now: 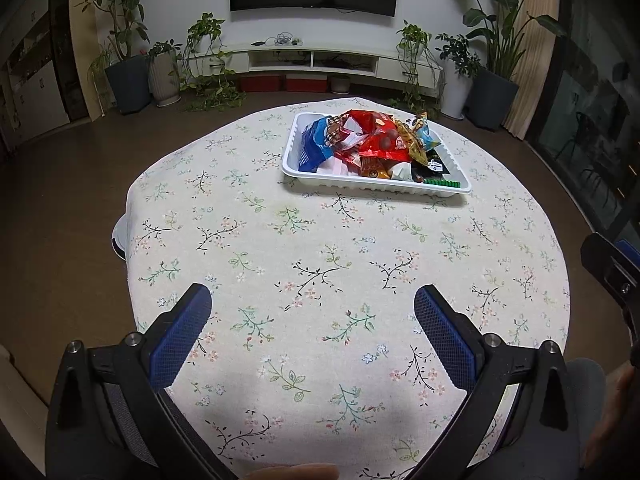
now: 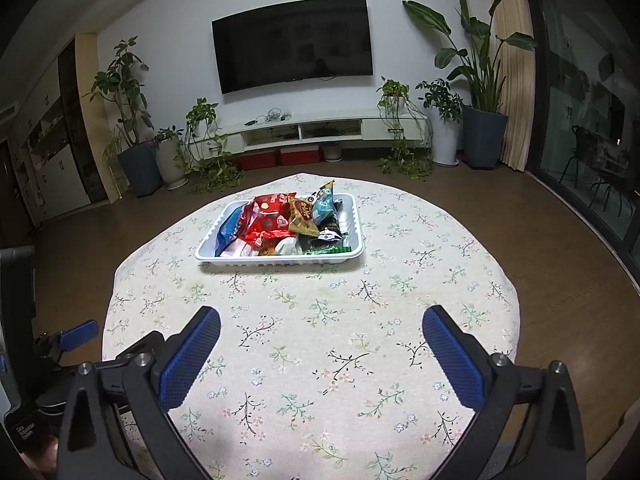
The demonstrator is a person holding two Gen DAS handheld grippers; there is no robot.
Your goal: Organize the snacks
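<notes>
Your left gripper, black-framed with blue textured pads, hangs with its fingers spread wide over the near part of the table and grips nothing; your right gripper, of the same build, is spread just as wide and is equally empty. Beneath both lies a round table under a cream cloth printed with small floral sprigs. At about twelve o'clock on that cloth, toward its far side, sits a white ribbed plastic tray heaped with snack packets in red, blue, gold and black wrappers; from the left wrist view the tray lies nearer one o'clock. Beyond the table, brown flooring runs to a white wall carrying a dark flat television above a low white media shelf, flanked by potted green plants at ten and two o'clock. Dark glass doors stand at three o'clock.
</notes>
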